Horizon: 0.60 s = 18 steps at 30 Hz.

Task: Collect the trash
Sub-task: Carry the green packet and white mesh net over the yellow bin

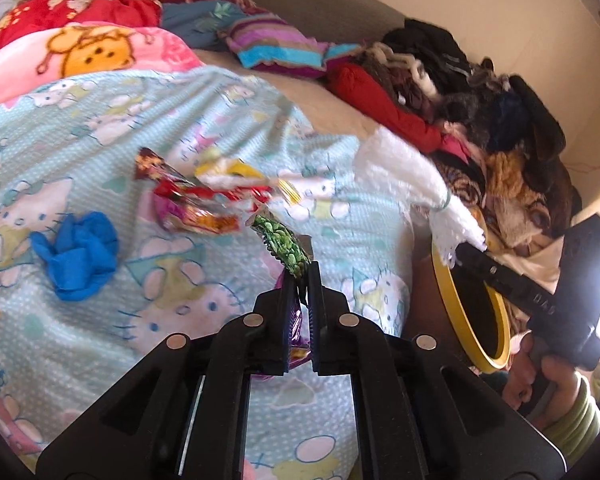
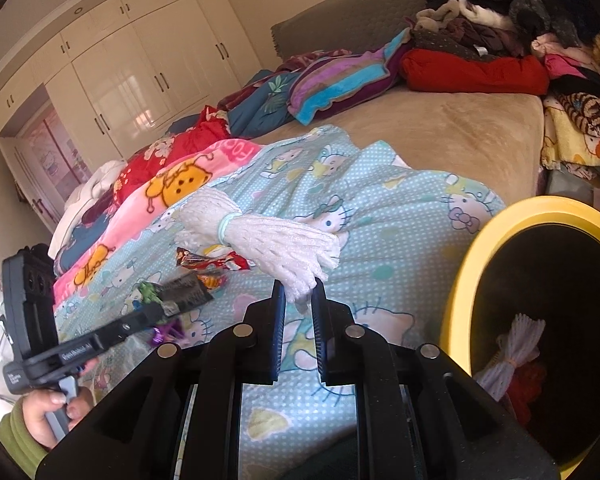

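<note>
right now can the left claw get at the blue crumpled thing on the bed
Probably not yet: the left claw is already shut on a green wrapper. The blue crumpled thing lies uncovered on the blanket.

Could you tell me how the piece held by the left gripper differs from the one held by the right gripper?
The left gripper pinches a thin, shiny green snack wrapper; the right gripper holds a bulky white foam net banded at its middle. The wrapper is small, the net much longer. Both are lifted off the blue blanket.

Home bedroom, bed [image 2: 460, 128] under cartoon blankets [image 2: 340, 200], heaped clothes [image 2: 500, 28], white built-in wardrobes [image 2: 140, 60]
</note>
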{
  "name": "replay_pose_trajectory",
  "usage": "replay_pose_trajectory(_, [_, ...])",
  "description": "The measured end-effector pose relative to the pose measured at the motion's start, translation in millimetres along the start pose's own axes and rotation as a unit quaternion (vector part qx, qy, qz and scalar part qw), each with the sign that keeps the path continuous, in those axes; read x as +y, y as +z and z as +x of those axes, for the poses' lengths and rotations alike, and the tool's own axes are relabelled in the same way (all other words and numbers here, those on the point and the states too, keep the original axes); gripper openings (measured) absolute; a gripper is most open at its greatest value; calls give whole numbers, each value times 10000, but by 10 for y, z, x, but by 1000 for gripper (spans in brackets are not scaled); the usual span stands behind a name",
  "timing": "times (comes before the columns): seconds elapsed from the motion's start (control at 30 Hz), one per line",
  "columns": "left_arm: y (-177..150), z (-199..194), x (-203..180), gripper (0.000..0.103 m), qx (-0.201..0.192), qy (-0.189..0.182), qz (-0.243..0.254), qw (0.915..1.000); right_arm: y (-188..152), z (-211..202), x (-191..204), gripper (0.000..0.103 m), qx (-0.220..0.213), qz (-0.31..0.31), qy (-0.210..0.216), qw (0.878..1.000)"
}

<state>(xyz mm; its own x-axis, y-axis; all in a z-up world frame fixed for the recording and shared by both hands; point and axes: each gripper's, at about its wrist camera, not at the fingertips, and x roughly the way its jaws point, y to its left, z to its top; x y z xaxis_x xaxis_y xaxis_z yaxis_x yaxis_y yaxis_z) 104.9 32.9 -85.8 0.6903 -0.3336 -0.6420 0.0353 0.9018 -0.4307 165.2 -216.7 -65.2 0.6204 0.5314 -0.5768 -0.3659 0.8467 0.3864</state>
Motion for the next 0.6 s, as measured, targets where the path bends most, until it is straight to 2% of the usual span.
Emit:
replay_pose_trajectory(0.2, [-62, 330, -152, 2, 335, 116, 222, 9991, -17, -78, -138, 13, -37, 142, -94, 9998])
replay_pose_trajectory(0.37, [-35, 522, -239, 3, 425, 225, 268, 9985, -32, -184, -228, 13, -112, 227, -138, 9996])
replay_pose_trajectory(0.47, [0, 619, -308, 19, 482, 404, 357, 9974, -24, -229, -291, 13, -169, 309, -160, 9993])
replay_pose_trajectory(0.6, [43, 702, -365, 21, 515, 522, 391, 9965, -9, -287, -388, 13, -248, 452, -190, 9985])
